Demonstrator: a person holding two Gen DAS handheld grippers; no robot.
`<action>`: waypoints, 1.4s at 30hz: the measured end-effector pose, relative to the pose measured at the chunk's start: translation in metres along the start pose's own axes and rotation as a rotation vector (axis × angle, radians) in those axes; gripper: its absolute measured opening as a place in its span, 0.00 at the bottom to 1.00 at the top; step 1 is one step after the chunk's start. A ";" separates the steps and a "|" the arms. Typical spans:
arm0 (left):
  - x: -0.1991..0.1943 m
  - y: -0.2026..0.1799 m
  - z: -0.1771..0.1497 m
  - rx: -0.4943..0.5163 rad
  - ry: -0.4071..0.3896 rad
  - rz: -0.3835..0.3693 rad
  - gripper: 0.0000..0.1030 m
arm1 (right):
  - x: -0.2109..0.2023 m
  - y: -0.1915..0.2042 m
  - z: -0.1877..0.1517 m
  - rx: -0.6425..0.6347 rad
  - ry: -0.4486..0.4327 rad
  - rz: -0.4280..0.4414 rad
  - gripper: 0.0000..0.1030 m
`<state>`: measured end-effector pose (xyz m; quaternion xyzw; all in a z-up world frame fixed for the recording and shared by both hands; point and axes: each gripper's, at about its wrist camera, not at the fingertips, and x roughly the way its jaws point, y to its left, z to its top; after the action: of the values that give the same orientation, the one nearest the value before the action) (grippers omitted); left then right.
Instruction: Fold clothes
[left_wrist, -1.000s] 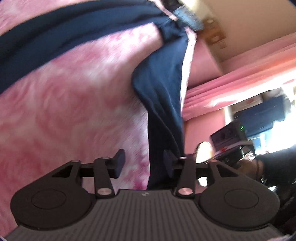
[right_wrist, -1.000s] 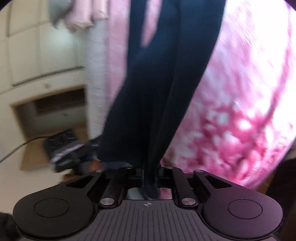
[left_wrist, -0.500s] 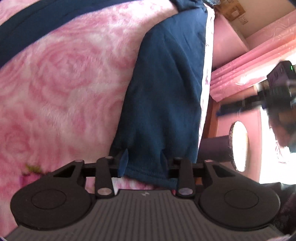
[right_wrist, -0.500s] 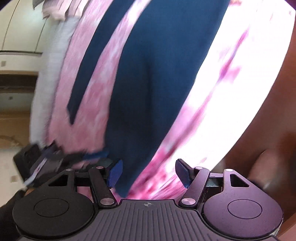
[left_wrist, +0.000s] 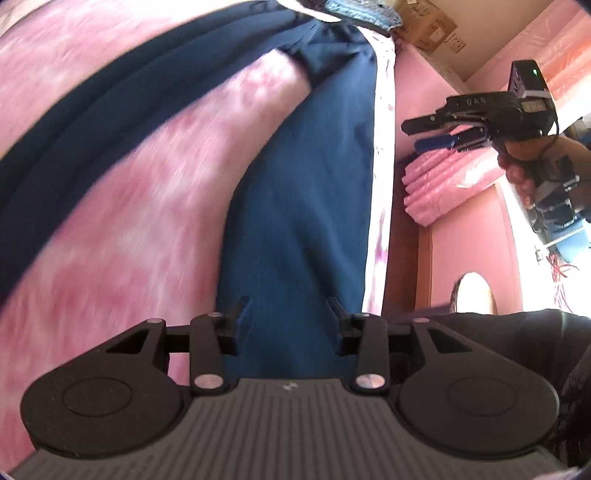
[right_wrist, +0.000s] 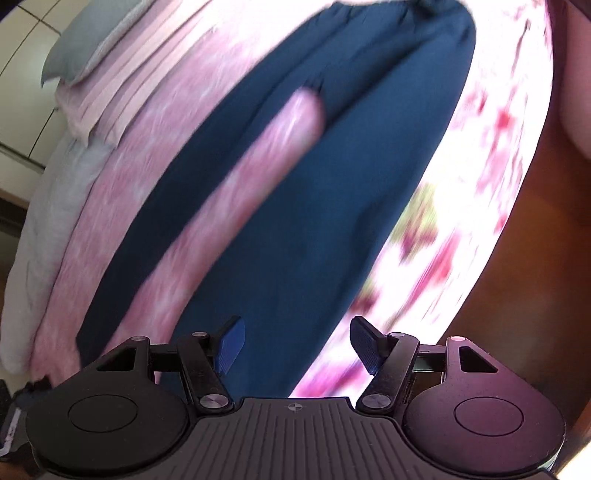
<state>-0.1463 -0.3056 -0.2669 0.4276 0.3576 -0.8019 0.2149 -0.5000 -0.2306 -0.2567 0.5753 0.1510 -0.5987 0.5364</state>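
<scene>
- A pink rose-patterned blanket (left_wrist: 140, 206) covered the bed.
- A grey pillow (right_wrist: 88, 44) lay at the bed's far end, on folded pale pink bedding (right_wrist: 122, 92).
- A cardboard box (left_wrist: 428, 27) sat by the pink wall (left_wrist: 421, 85).
- Pink curtains (left_wrist: 450, 181) hung bunched beside the bed.

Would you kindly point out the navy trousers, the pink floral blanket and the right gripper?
navy trousers (right_wrist: 295, 221): right wrist view, middle of the nearer leg.
pink floral blanket (left_wrist: 129, 221): left wrist view, bare patch between the legs.
right gripper (left_wrist: 412, 134): left wrist view, between its fingertips.
</scene>
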 end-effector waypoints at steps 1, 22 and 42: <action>0.007 -0.006 0.016 0.014 -0.007 0.009 0.36 | -0.003 -0.006 0.015 -0.010 -0.017 -0.006 0.65; 0.178 -0.018 0.327 -0.050 -0.086 0.377 0.39 | 0.133 -0.104 0.438 -0.636 0.073 0.180 0.41; 0.190 0.013 0.333 -0.097 -0.163 0.346 0.43 | 0.177 -0.076 0.502 -0.727 0.202 0.157 0.05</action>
<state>-0.4176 -0.5738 -0.3052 0.4052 0.2986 -0.7669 0.3981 -0.7844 -0.6849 -0.2939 0.4136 0.3612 -0.4036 0.7319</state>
